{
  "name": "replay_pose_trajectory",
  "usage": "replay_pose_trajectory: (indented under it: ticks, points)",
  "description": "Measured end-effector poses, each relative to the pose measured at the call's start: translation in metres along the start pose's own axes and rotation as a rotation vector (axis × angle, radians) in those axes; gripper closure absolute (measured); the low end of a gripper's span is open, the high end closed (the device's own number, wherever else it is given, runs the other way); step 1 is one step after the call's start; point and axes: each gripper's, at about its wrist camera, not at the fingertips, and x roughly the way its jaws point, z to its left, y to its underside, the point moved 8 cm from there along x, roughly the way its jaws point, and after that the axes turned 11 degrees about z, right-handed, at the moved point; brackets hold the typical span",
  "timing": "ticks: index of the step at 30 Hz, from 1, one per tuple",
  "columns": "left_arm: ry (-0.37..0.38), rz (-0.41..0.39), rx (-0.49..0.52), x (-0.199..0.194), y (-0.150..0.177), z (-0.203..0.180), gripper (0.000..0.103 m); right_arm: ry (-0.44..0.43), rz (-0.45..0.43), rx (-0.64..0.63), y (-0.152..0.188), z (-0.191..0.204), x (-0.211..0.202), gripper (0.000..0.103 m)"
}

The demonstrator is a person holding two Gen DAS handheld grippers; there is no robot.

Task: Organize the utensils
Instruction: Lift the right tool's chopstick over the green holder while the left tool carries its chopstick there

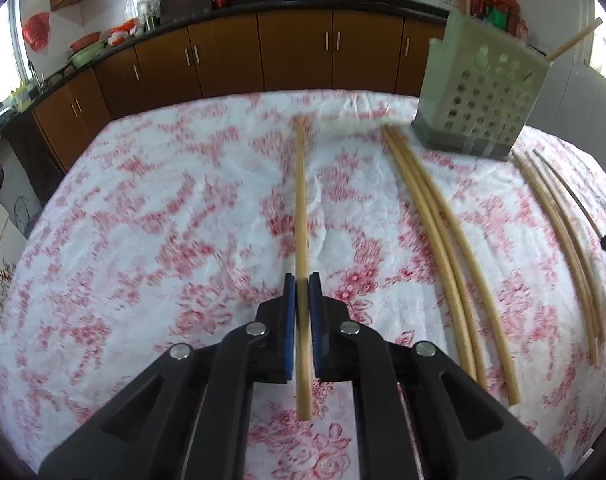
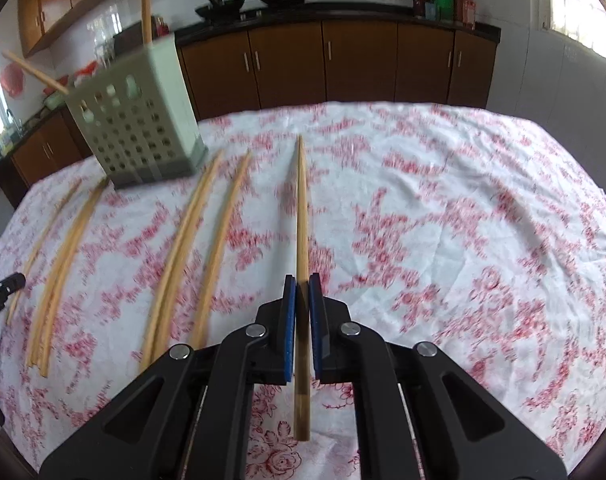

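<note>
My left gripper [image 1: 302, 280] is shut on a wooden chopstick [image 1: 300, 208] that points forward over the floral tablecloth. My right gripper [image 2: 302, 280] is shut on another wooden chopstick [image 2: 302, 216], also pointing forward. A pale green perforated utensil holder [image 1: 483, 92] stands at the far right in the left wrist view and at the far left in the right wrist view [image 2: 135, 120], with two chopsticks standing in it. Loose chopsticks [image 1: 435, 220] lie on the cloth in front of the holder; in the right wrist view they [image 2: 195, 248] lie left of my gripper.
More chopsticks [image 1: 559, 240] lie near the table's right edge in the left wrist view. The round table's cloth [image 2: 463, 240] spreads to the right. Brown kitchen cabinets [image 1: 295, 52] with a dark counter run behind the table. The left gripper's tip [image 2: 3, 288] shows at the left edge.
</note>
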Motion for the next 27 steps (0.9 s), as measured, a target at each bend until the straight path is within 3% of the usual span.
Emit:
replay_pose_trajectory:
  ticks: [10, 18, 27]
  points:
    - [0.083, -0.243, -0.033, -0.099, -0.054, 0.002, 0.095, -0.016, -0.227, 0.001, -0.047, 0.004, -0.083, 0.095]
    - [0.121, -0.308, -0.003, -0.138, -0.082, -0.009, 0.095, -0.049, -0.299, 0.009, -0.076, 0.009, -0.106, 0.095]
    - [0.194, -0.393, 0.072, -0.195, -0.106, -0.038, 0.095, -0.218, -0.475, -0.031, -0.121, 0.051, -0.179, 0.095]
